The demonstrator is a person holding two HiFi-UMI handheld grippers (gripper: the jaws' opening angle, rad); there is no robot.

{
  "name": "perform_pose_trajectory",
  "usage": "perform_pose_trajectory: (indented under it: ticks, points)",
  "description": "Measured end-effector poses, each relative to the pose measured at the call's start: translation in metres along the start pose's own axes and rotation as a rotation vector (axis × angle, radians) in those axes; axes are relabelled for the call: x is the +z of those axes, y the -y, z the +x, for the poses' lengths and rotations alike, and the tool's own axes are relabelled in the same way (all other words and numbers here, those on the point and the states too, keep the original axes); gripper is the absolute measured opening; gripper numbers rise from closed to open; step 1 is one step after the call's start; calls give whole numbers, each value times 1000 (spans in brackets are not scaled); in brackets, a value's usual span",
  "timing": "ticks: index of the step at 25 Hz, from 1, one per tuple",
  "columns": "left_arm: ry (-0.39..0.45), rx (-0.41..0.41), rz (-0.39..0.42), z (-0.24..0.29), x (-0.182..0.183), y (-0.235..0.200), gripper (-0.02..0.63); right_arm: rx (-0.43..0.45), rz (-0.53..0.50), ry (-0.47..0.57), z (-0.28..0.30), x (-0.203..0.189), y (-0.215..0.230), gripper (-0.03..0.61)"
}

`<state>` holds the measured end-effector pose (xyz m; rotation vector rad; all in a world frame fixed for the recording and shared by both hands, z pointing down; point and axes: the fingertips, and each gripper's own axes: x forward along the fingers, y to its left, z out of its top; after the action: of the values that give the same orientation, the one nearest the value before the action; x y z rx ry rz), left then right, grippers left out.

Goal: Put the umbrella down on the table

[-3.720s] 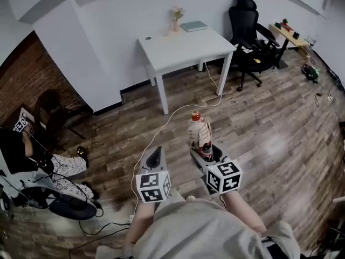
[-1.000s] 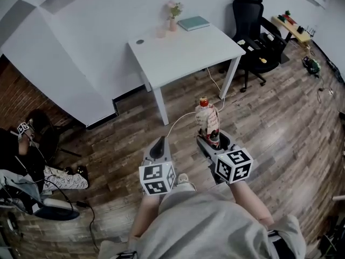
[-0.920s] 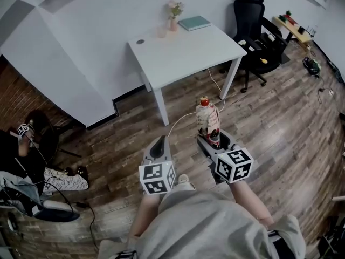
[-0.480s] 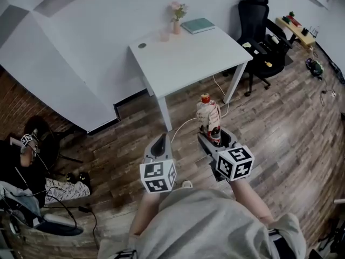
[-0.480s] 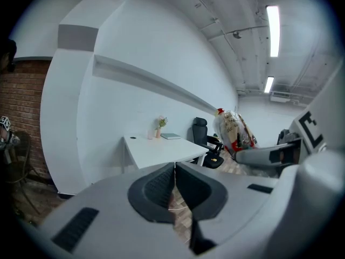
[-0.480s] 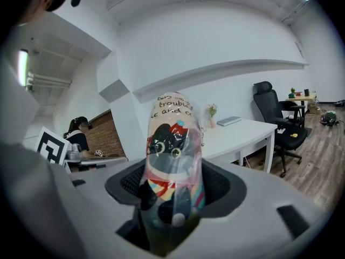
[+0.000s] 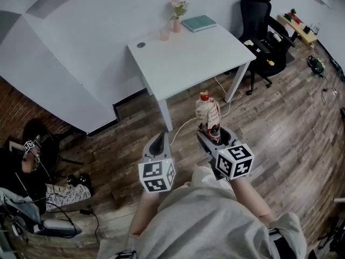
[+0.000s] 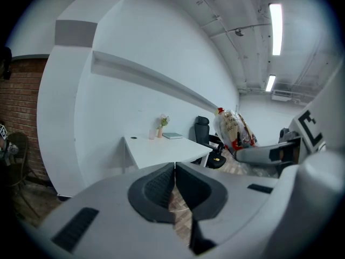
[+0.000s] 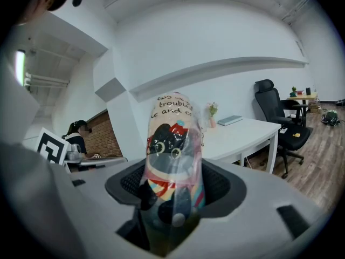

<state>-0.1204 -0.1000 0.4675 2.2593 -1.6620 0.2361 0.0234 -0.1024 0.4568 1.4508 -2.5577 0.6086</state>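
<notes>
Head view has the white table (image 7: 183, 55) sitting noticeably closer than a few seconds back, so the person's been walking up to it with both grippers riding along out front. Nothing's been set down yet, so I'd call this still the approach. The folded umbrella (image 7: 207, 116) stands upright in the right gripper (image 7: 213, 136), jaws clamped on its lower end, red tip up, over the floor just short of the table's near edge. The left gripper (image 7: 157, 144) is pinched together on nothing.

The umbrella (image 9: 172, 161) bears partly legible script: "troubl", "and"
</notes>
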Motion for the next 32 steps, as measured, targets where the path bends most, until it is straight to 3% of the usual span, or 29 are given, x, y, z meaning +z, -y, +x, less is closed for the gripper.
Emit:
perform_pose_trajectory:
  ticks: [10,32]
  points:
    - [-2,39,-10,46,5,-25,9,33,-21,2,55,18,24,272]
    - [-3,91,-40,236,88,-70,9,60,-62,-26,229,119,139,272]
